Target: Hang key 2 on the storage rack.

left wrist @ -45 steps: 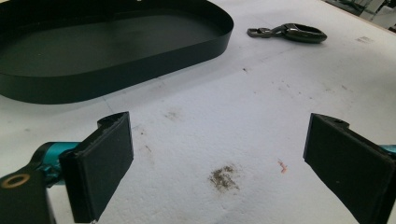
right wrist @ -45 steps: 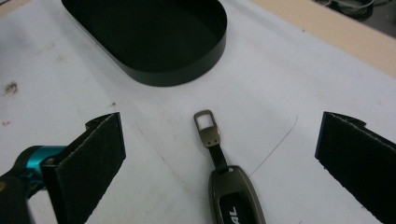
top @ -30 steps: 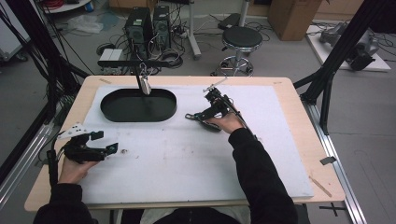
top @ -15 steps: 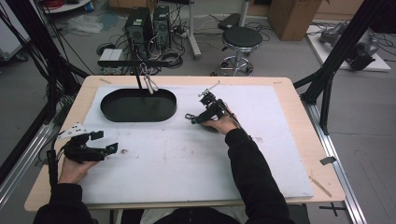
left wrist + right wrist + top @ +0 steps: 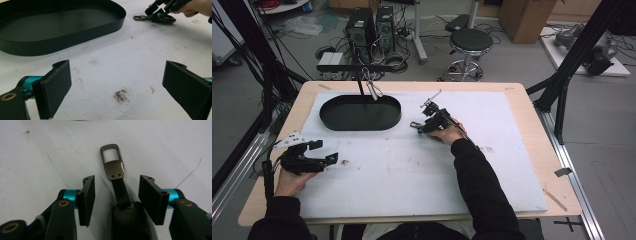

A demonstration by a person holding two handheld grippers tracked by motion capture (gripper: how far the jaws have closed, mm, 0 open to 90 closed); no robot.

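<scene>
High view: left claw (image 5: 323, 152) is sitting low at the left edge of the white-covered worktop (image 5: 512, 150), held in the person's left hand (image 5: 289, 177). Right claw (image 5: 424, 120) is working mid-worktop, just right of the black oval tray (image 5: 360, 113), apart from it. A metal rack (image 5: 362, 75) is standing behind the tray.

Left gripper view: claw (image 5: 117, 87) is standing wide apart, nothing between the pads, hovering over a stained patch of sheet. Tray (image 5: 62, 27) is lying ahead to the left; the other claw (image 5: 160, 10) with a key fob (image 5: 152, 18) is showing top right.

Right gripper view: claw (image 5: 116, 192) is standing apart, pads not touching anything. The key fob (image 5: 117, 182), dark body, black strap and metal clasp, is lying on the sheet between the jaws, clasp pointing away
</scene>
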